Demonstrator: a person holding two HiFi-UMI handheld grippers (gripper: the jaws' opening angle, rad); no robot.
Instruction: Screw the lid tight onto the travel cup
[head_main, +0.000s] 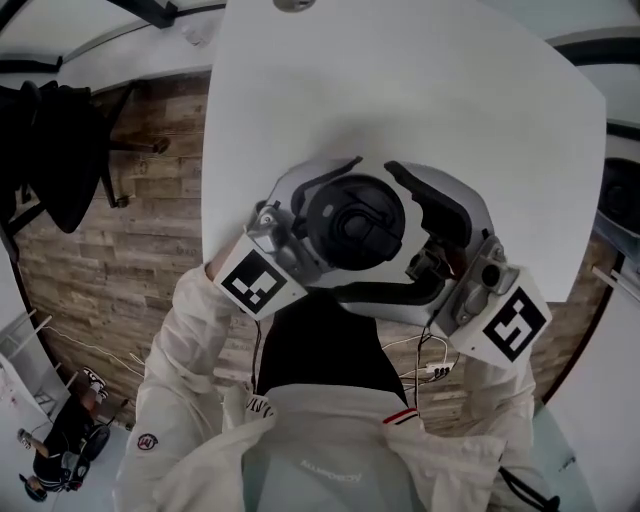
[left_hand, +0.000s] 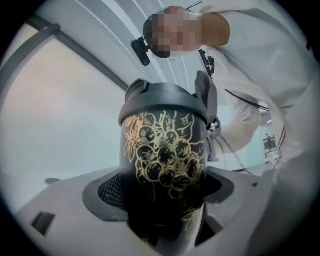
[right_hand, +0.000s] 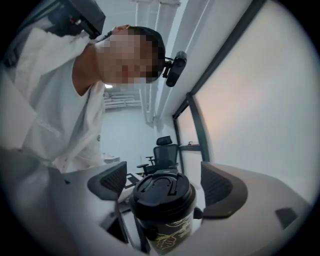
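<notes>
Over the white table (head_main: 400, 90), the left tool (left_hand: 161, 189) clasps the travel cup (left_hand: 162, 145).

Head view overhead; gripper views close, level; cup (left_hand: 162, 165) shared.

Soft, even light fills the views — the white table (head_main: 400, 100) bright and nearly shadowless, the dark cup (left_hand: 162, 170) dim and slightly blurred up close, both gripper views bending and blackening toward their round edges.
</notes>
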